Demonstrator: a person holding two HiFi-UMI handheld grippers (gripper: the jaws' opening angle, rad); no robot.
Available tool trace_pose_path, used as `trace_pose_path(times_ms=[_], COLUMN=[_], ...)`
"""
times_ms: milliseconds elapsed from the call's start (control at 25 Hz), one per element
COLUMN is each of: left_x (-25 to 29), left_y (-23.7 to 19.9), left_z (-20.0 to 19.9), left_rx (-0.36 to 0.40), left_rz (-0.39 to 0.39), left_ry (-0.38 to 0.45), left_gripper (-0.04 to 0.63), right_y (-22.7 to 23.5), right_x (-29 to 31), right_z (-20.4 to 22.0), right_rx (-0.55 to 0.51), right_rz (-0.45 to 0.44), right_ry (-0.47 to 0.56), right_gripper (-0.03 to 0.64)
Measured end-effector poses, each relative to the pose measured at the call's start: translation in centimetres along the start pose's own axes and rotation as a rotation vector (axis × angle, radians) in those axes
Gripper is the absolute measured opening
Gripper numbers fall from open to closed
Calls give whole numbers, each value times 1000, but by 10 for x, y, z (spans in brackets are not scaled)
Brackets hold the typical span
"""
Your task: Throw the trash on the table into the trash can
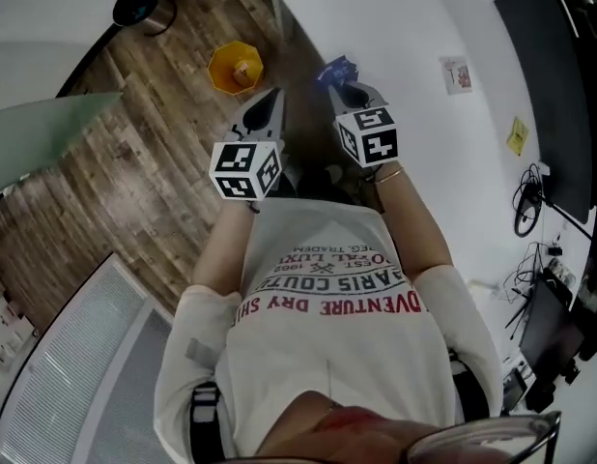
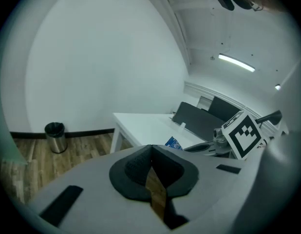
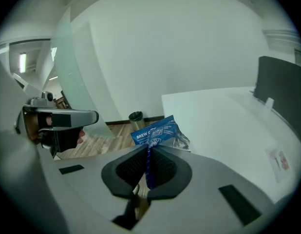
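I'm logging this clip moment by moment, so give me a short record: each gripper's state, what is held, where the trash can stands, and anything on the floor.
left gripper: shut, nothing between its jaws
right gripper: shut on a blue wrapper
trash can: upright on the wood floor, apart from the white table
floor item: orange object ahead of both grippers
task state: wrapper not yet in the can
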State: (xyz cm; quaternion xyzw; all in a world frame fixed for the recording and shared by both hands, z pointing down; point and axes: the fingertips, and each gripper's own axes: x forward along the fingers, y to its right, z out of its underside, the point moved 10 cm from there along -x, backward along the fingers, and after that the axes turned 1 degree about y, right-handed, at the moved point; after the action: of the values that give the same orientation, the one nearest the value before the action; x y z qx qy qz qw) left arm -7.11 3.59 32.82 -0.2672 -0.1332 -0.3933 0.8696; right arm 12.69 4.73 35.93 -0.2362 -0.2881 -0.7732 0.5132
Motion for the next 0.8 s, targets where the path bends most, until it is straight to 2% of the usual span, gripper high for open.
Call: trace_pose_path(times_ms=[200,360,520,640,800], left_x=[-21,-26,-21,-8,18], left_y=[-111,-187,-253,-295,-340], left_z=[-1,14,49,79,130], left_rx=[-108,-174,-259,-332,-389], left_rz=[-126,-208,-277,-274,-276], left_ry=[-1,-34,-90,-122,-173], left_gripper=[23,23,22,23,23], right_y=[-68,-106,-127,-133,-127], right_x=[112,201,283,343,419], right_z=[-37,-38,-12,16,63], right_rx=[-85,-108,-107,-95,-67], right_rz=[-127,-205,-275,-301,-287], right_ry=[-90,-155,-243,-306,-360], right_gripper=[28,28,29,29,29])
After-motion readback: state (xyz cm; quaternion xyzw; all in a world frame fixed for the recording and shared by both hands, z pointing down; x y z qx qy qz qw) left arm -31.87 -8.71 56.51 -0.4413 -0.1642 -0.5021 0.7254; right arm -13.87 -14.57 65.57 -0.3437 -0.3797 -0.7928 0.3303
